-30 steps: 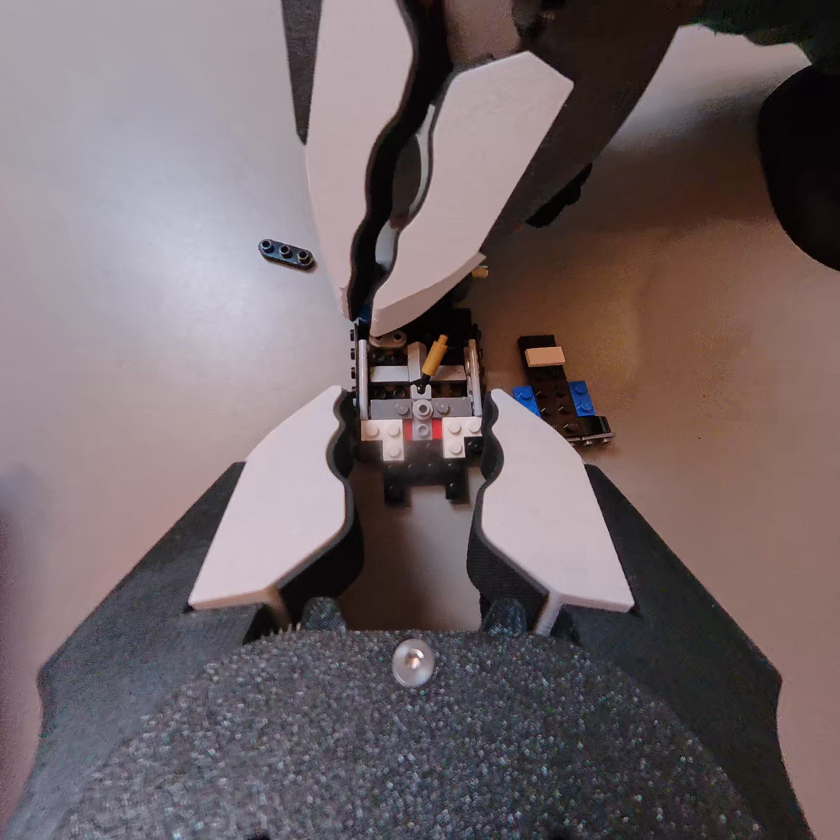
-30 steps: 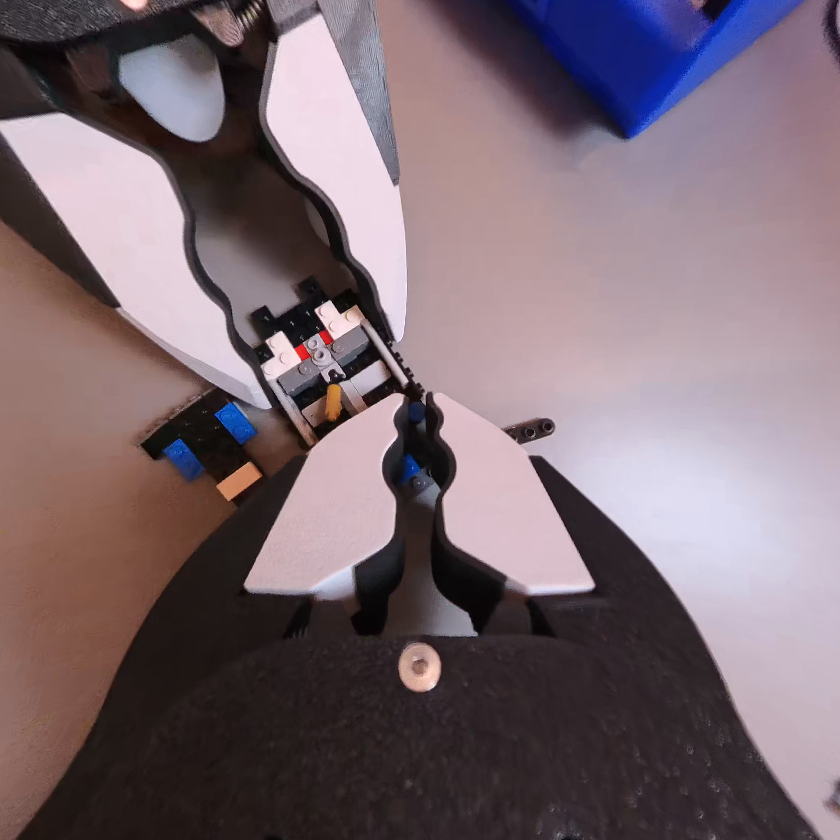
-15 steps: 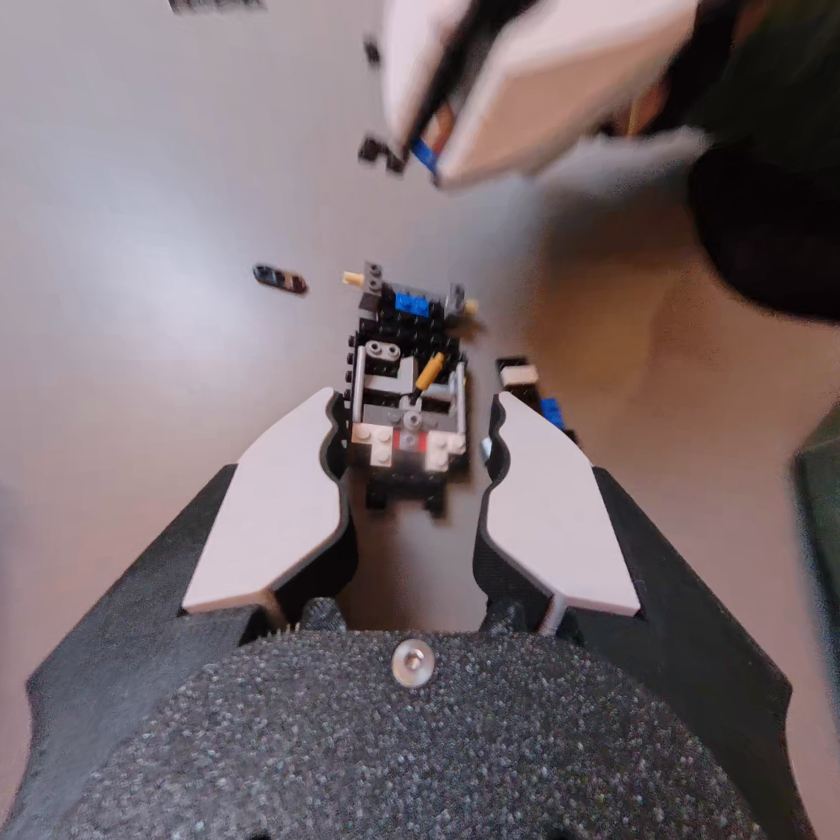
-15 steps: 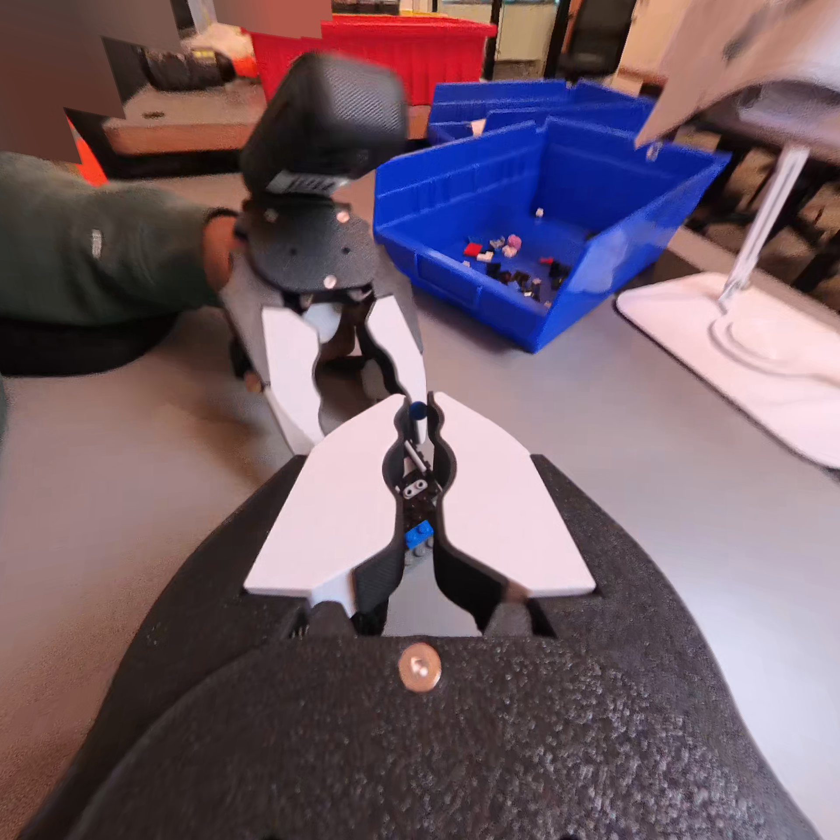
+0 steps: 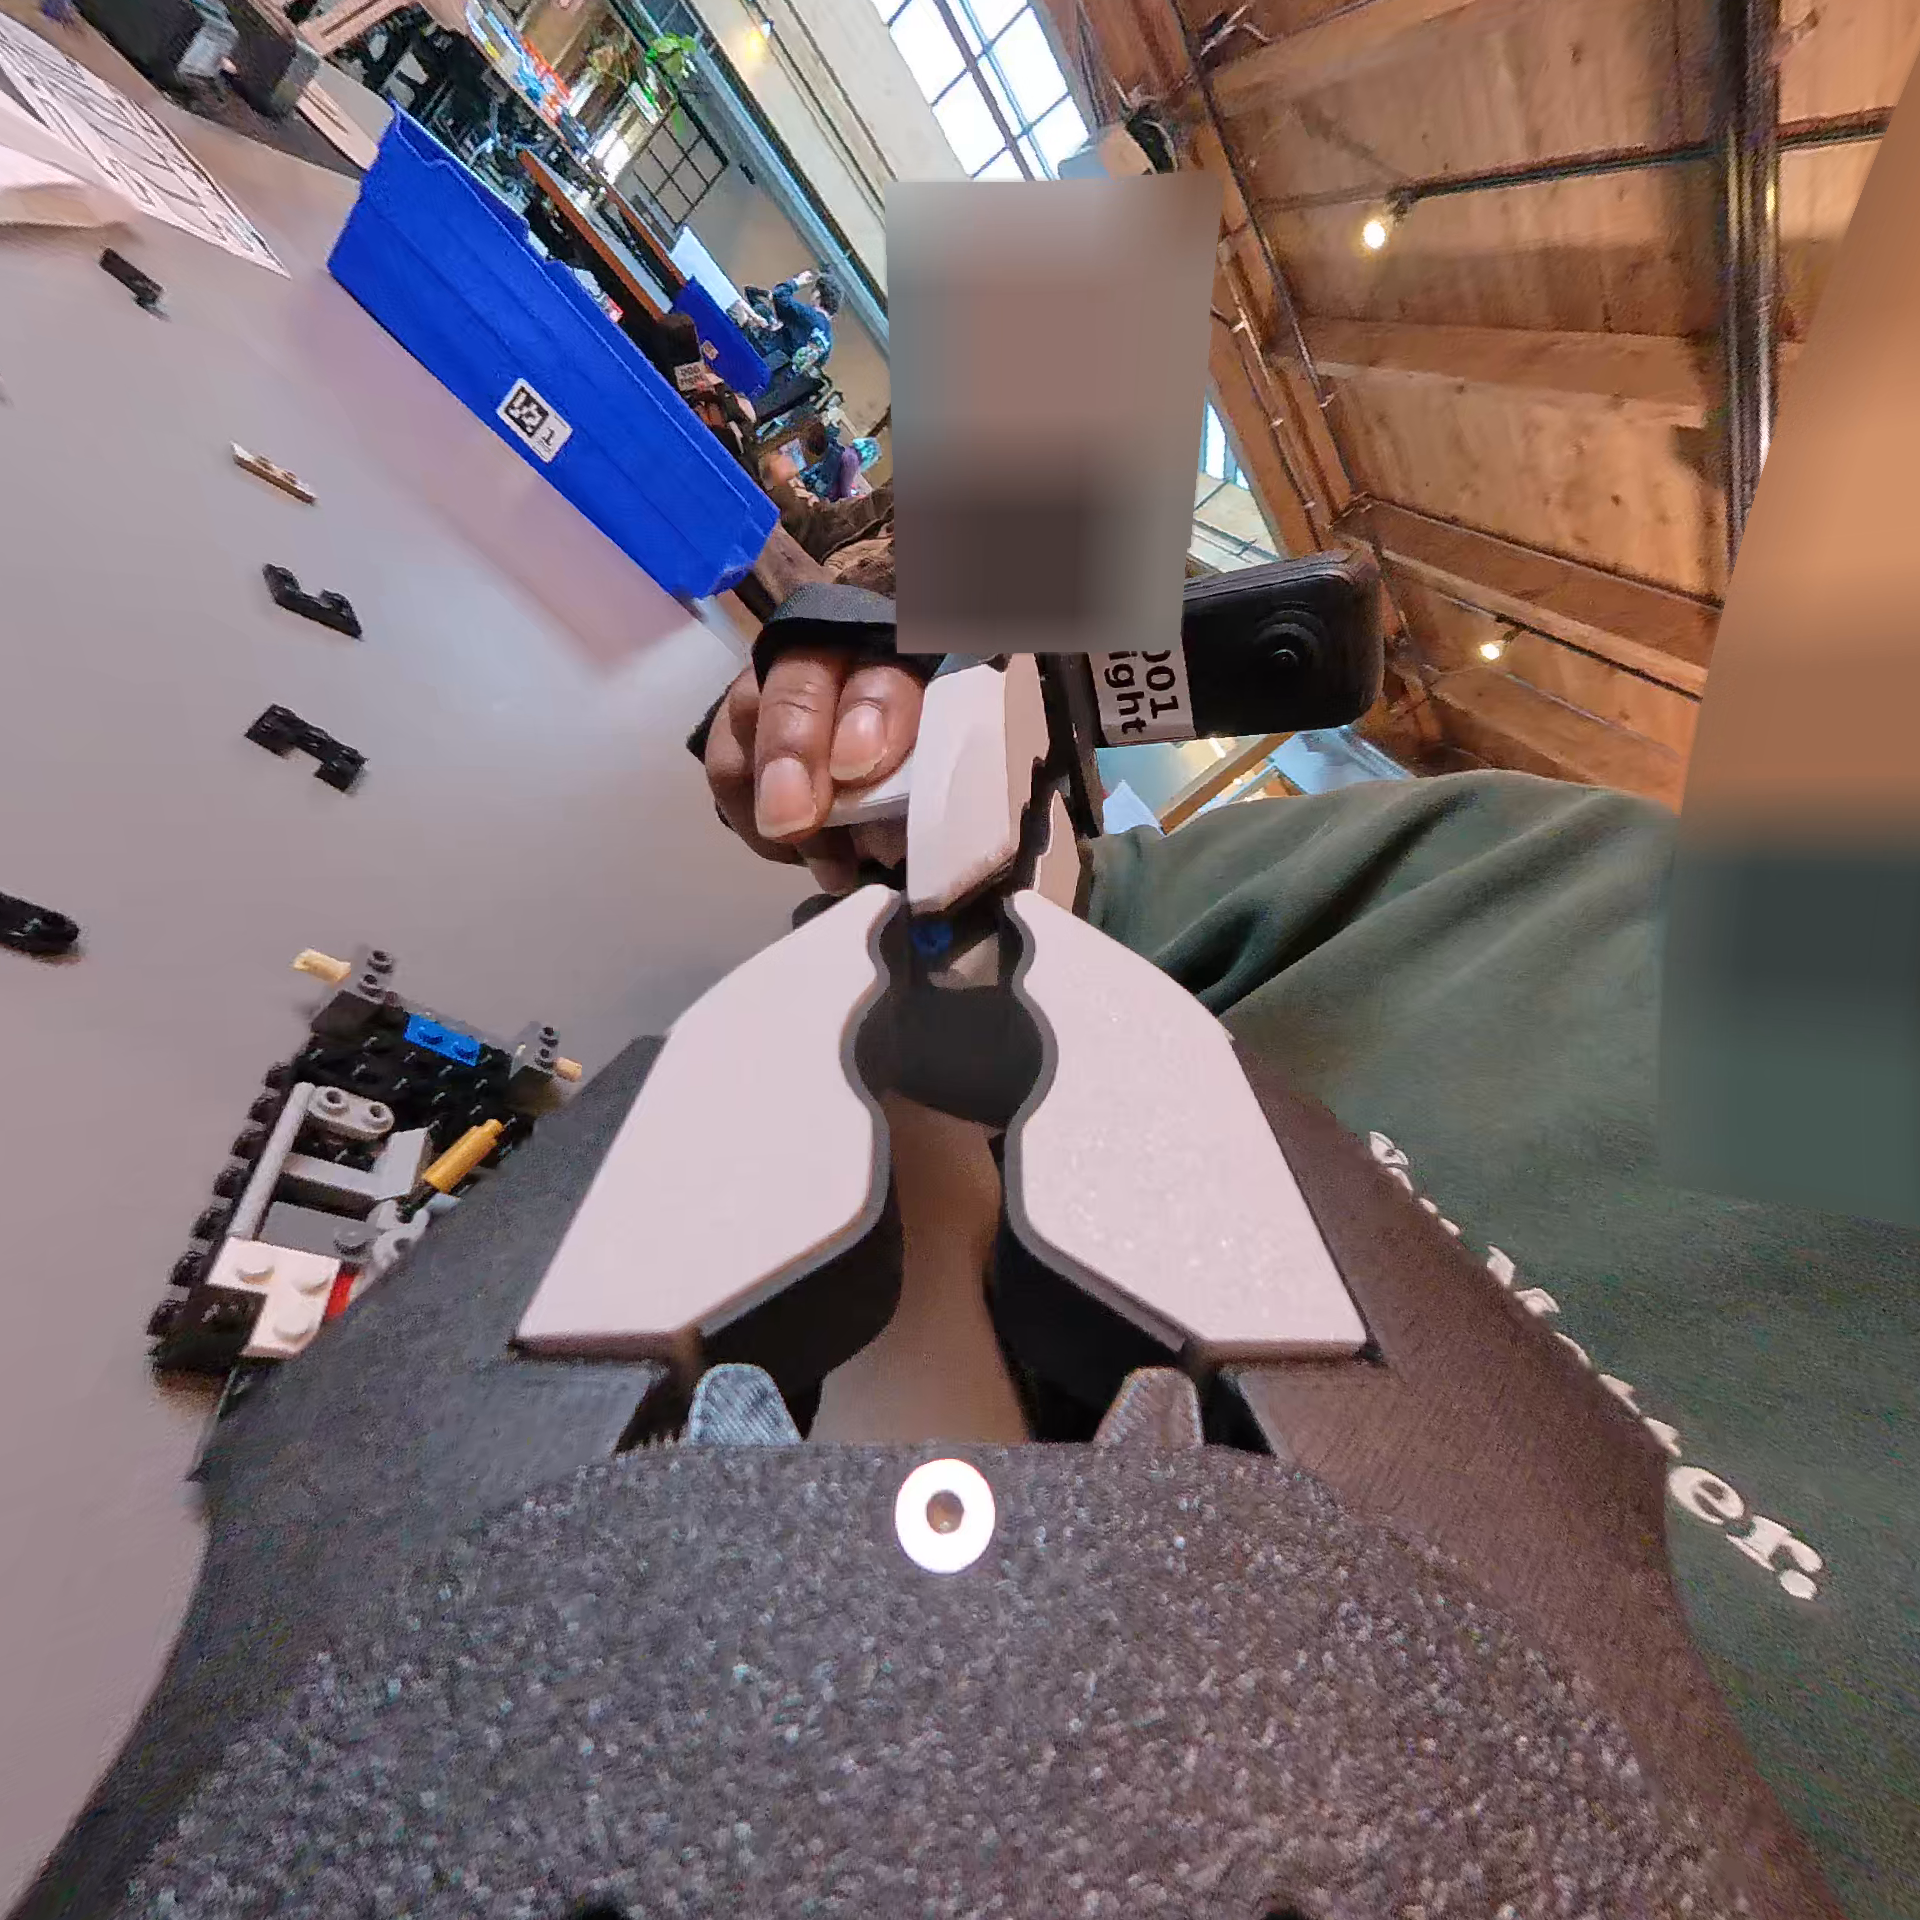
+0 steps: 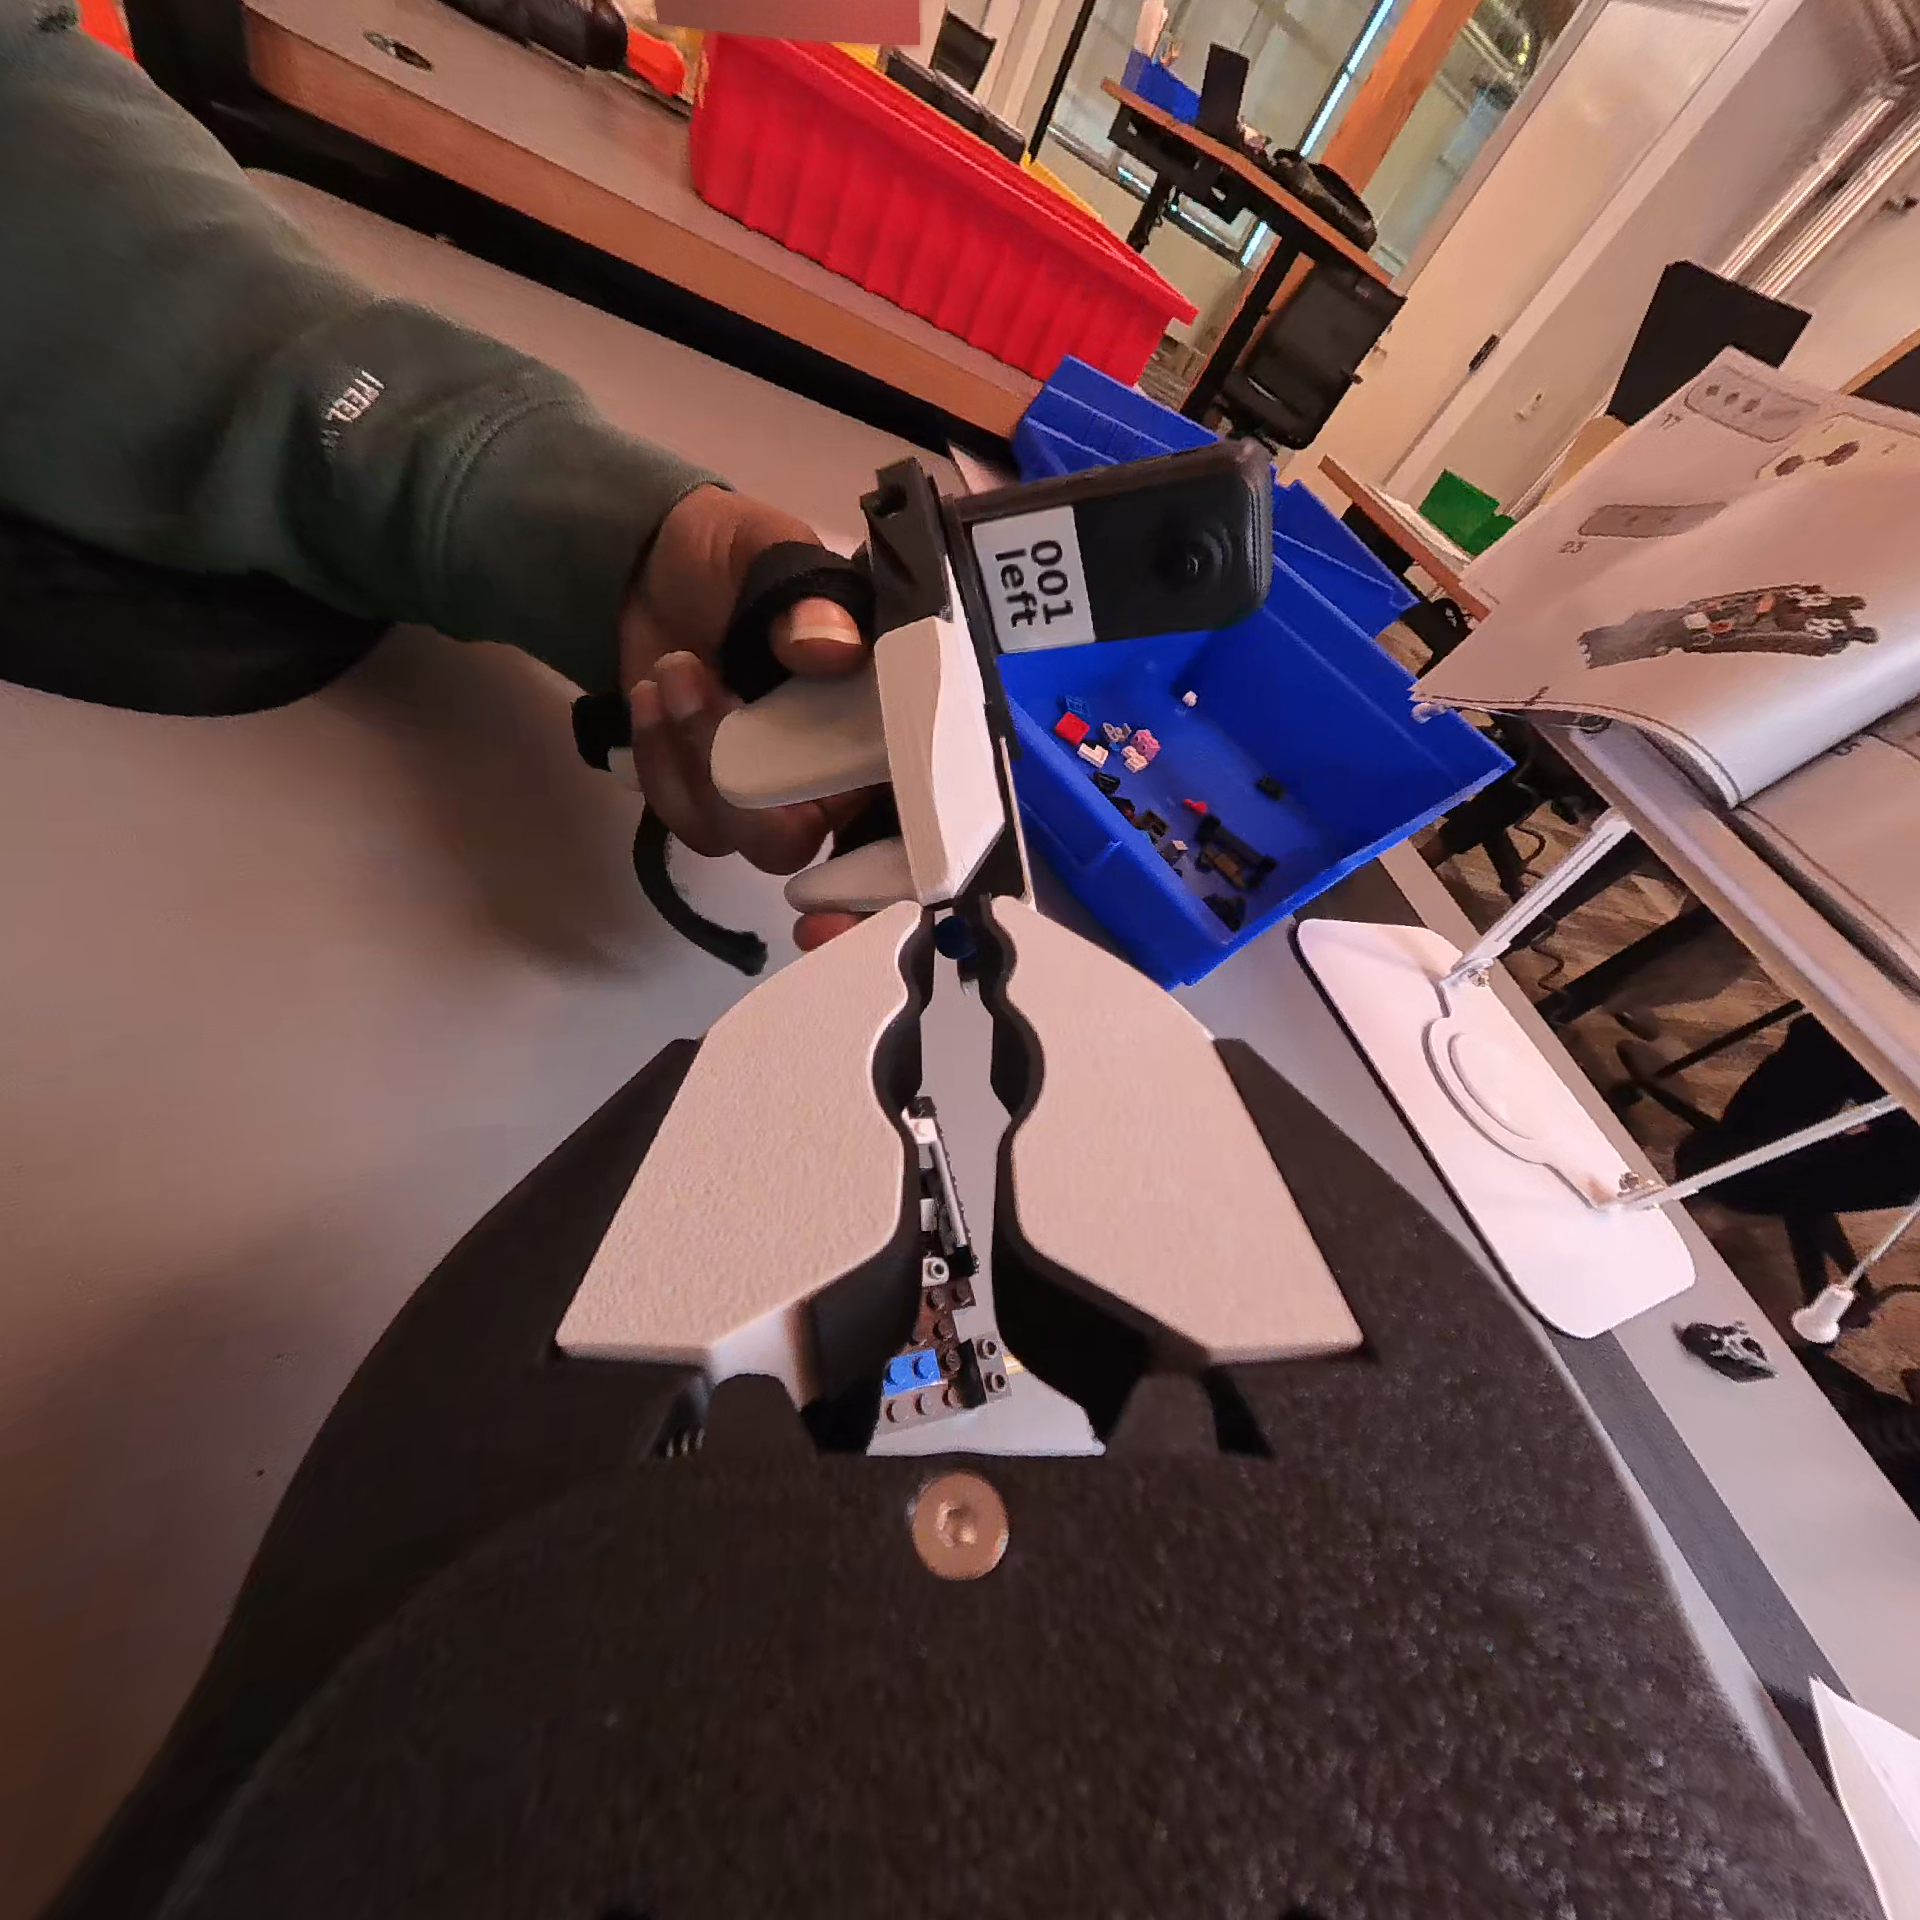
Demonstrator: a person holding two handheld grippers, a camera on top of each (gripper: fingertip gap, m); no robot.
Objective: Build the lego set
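Note:
My right gripper [image 6: 958, 920] is shut on a small blue piece [image 6: 951, 935] at its fingertips. My left gripper [image 5: 951, 914] meets it tip to tip, turned crosswise. Its jaws stand a narrow gap apart around the same blue piece [image 5: 928, 938], and I cannot tell whether they press it. A hand [image 5: 800, 758] holds the right gripper's handle. The brick model [image 5: 343, 1153], black, grey and white with a yellow pin, lies on the table at lower left. It also shows through the right gripper's finger gap [image 6: 935, 1320].
Loose black pieces [image 5: 307, 743] and a tan piece [image 5: 272, 473] lie on the grey table beyond the model. A blue bin [image 6: 1226, 748] of small parts stands behind the grippers. An instruction booklet [image 6: 1714, 582] sits on a white stand [image 6: 1496, 1122] at right. A green sleeve [image 5: 1455, 1039] fills the right. The grippers are tip to tip, or close to it.
Both grippers have lifted off the brick model and tilted up to face each other. The left jaws have gone from wide open to a narrow gap. The right still holds the blue piece.

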